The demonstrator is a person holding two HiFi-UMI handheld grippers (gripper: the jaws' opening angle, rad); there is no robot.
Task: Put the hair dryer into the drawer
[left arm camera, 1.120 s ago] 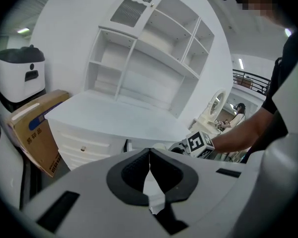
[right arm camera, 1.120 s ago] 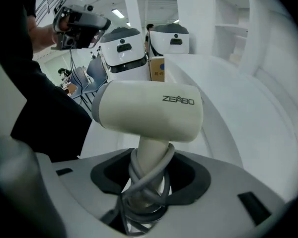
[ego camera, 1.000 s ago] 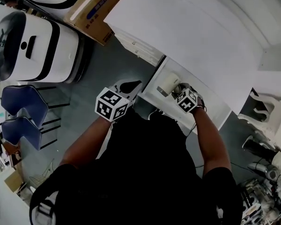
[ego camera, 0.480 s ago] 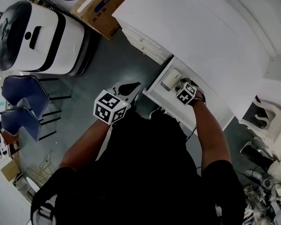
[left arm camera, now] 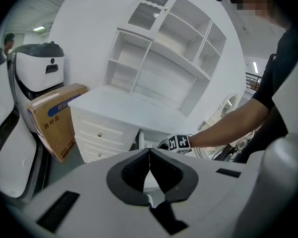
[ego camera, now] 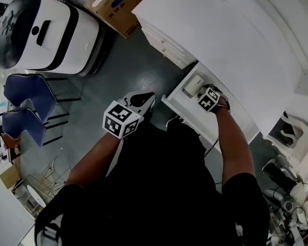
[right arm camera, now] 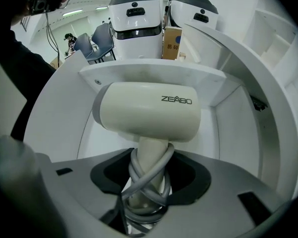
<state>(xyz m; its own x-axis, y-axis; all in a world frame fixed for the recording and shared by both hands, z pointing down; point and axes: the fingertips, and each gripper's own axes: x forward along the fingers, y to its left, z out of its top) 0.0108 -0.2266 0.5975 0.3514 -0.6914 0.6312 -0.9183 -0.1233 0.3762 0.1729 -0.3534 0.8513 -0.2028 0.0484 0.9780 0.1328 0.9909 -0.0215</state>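
**Head view:** The drawer point(ego camera: 180, 113) stands pulled out from the white dressing table point(ego camera: 236, 40). The right gripper point(ego camera: 203, 92) reaches down into it. The cream hair dryer point(ego camera: 194, 82) sits at that gripper's 11 o'clock, inside the drawer's walls. The left gripper point(ego camera: 143, 99) hangs at the drawer's 9 o'clock, over the floor and touching nothing.

**Left gripper view:** Its jaws are pressed together with nothing between them. A cardboard box point(left arm camera: 57, 125) leans at 9 o'clock.

**Right gripper view:** The jaws stand wide and are clamped on the dryer's handle point(right arm camera: 151, 152), which is wound with its grey cord point(right arm camera: 136, 180). The barrel lies crosswise at 12 o'clock, within the drawer. Whether it already rests on the drawer floor I cannot tell.

**Handling:** The shell looks like stiff, smooth plastic. I judge it fairly light but top-heavy, with most of the weight in the barrel, so it may swing about the grip. The cord wraps give the pads some bite, but they can squash or slide. The handle is the right place to hold it, and a grip closer to the barrel would steady it best.
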